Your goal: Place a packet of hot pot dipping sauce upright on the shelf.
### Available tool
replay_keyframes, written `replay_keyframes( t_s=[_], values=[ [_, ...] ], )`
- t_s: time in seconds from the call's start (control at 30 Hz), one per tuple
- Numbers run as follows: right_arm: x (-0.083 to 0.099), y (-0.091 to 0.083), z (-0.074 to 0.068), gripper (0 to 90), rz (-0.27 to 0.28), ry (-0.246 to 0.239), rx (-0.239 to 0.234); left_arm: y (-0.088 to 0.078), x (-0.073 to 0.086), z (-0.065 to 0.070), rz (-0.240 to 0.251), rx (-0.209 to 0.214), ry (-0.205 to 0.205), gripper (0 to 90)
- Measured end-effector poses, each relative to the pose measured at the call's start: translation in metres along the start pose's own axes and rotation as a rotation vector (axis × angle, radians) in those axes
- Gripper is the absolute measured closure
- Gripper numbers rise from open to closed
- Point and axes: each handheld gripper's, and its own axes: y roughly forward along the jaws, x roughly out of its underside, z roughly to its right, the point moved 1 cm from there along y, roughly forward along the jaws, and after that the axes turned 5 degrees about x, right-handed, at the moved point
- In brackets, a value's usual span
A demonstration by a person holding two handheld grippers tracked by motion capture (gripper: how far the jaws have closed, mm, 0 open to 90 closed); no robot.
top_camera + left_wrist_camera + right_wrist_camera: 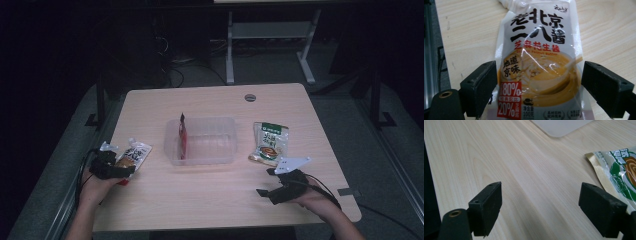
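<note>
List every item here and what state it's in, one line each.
Left gripper: open, jaws astride the pouch.
Sauce pouch: sealed, lying flat.
Right gripper: open, empty.
Green packet: flat on table.
Clear tub: lidless, red packet upright inside.

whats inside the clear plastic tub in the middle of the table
One red packet stands on edge against the left wall of the clear tub. The rest of its floor looks bare through the plastic. The packet's print is too small to read, and its far face is hidden.
</note>
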Motion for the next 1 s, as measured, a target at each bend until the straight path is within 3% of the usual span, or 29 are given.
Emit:
replay_keyframes(
  t_s=[0.33,0.4,0.63,0.77,1.0],
  values=[
    [0.0,0.001,0.0,18.3,-0.003,-0.002,0.0,0.003,0.002,-0.003,0.011,-0.002,-0.004,10.7],
    [0.0,0.001,0.0,18.3,-0.004,-0.003,0.0,0.006,0.004,-0.004,0.006,0.019,-0.021,10.8],
    [0.0,0.001,-0.001,18.4,-0.005,-0.003,-0.001,0.005,0.004,0.001,0.001,0.008,0.002,14.4],
    [0.0,0.001,-0.001,18.5,-0.002,-0.01,0.0,0.003,0.003,0.003,-0.007,0.01,0.007,23.2],
    [-0.001,0.0,-0.002,18.9,-0.002,-0.01,-0.001,-0.003,0.002,0.008,0.003,0.108,0.016,64.6]
  ],
)
